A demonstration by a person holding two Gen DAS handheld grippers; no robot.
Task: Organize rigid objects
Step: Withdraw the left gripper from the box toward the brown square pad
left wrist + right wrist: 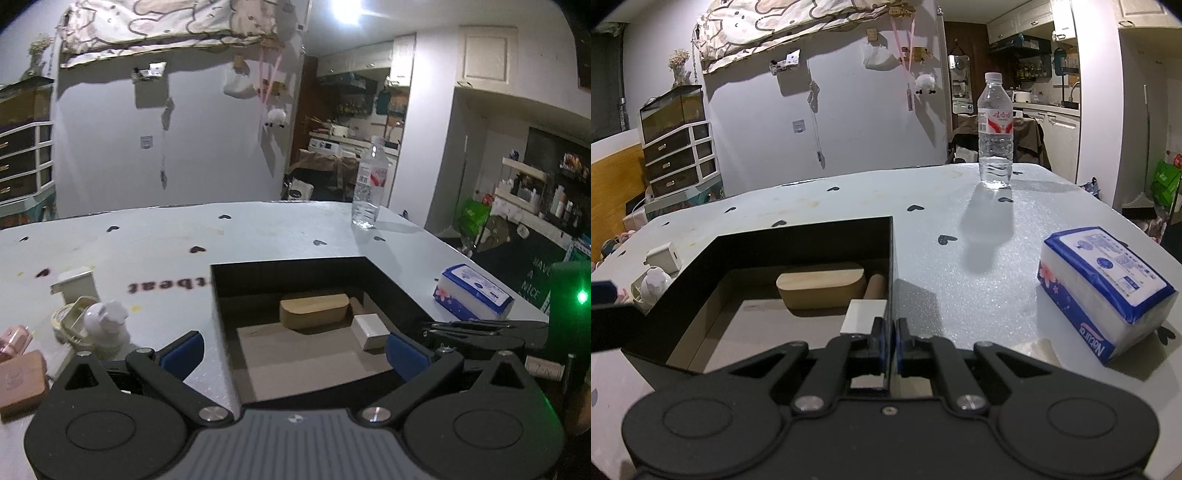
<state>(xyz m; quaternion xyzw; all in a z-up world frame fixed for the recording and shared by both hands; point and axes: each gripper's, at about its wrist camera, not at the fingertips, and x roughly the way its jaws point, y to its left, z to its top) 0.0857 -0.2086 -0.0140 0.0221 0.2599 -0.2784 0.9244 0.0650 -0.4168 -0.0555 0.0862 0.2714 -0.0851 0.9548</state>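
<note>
Right claw (pixel 890 341) clamped shut on the right wall of the black box (pixel 812 236), pads pinching the wall edge. Left claw (pixel 293 350) wide open, nothing between the blue pads (pixel 404 354), hovering over the box's near side.

Bench (pixel 258 229) – pale cover with heart prints – carries everything. Box sits mid-bench, open top. Inside: oval wooden case (pixel 314 309) at the back, white block (pixel 370 331) by the right wall, a brown cylinder (pixel 874 286) wedged between case and wall.

Right of the box: blue-and-white tissue pack (pixel 1104 288), well apart. Water bottle (pixel 995 133) upright near the far edge.

Left of the box – loose clutter: white charger (pixel 75 286), small white figurine (pixel 105 321), a round cream tin (pixel 68 321) just beside it, pink items at the frame edge, too cropped to identify.
</note>
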